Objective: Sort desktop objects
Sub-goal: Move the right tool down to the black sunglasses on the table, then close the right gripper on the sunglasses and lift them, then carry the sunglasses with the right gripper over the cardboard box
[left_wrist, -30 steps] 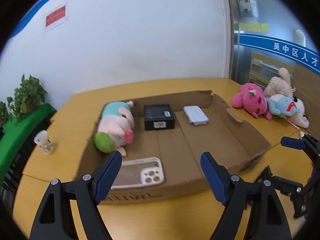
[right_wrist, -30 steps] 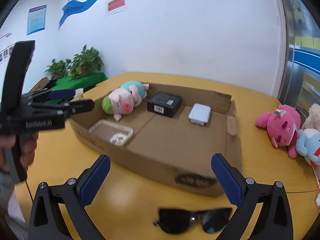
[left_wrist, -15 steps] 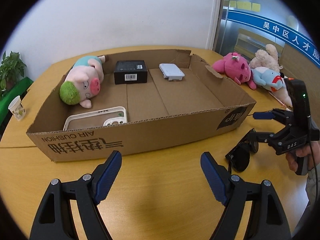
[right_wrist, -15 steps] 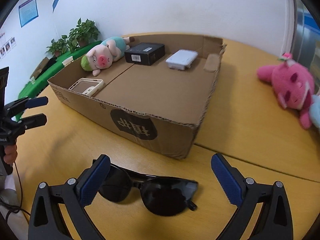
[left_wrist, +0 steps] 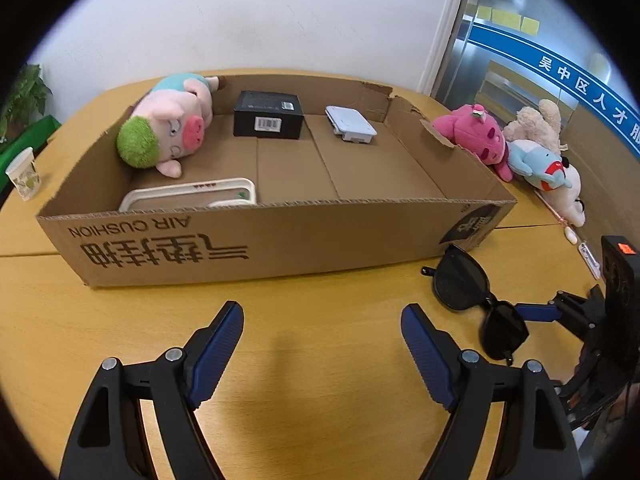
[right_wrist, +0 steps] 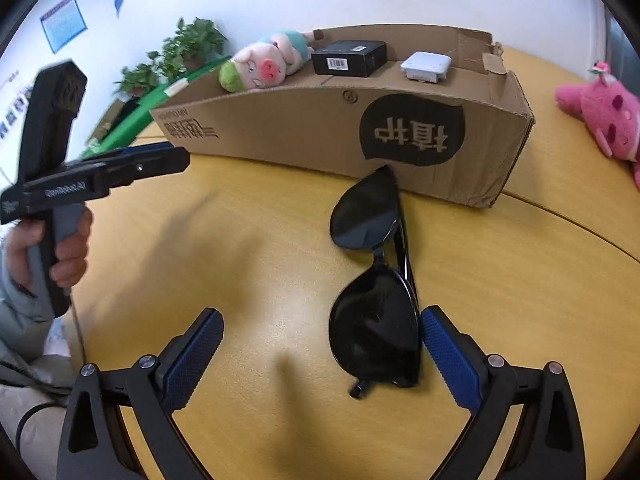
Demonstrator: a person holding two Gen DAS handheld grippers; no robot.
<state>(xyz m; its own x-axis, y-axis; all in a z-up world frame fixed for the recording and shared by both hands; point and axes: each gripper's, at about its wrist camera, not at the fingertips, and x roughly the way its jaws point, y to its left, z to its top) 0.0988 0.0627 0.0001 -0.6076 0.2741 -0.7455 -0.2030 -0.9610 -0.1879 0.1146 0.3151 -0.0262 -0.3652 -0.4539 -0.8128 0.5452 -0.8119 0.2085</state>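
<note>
Straddling the folded sunglasses [right_wrist: 374, 280] lying on the table [right_wrist: 240, 264] beside the cardboard box [right_wrist: 320, 120], right tongs [right_wrist: 320, 356] spread wide, better centred before squeezing gently; left tongs [left_wrist: 322, 344] open, idle.

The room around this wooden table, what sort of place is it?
Probably an office or service centre: a blue band of Chinese signage runs along the glass partition, sticky notes are stuck on it, and posters hang above potted plants.
</note>
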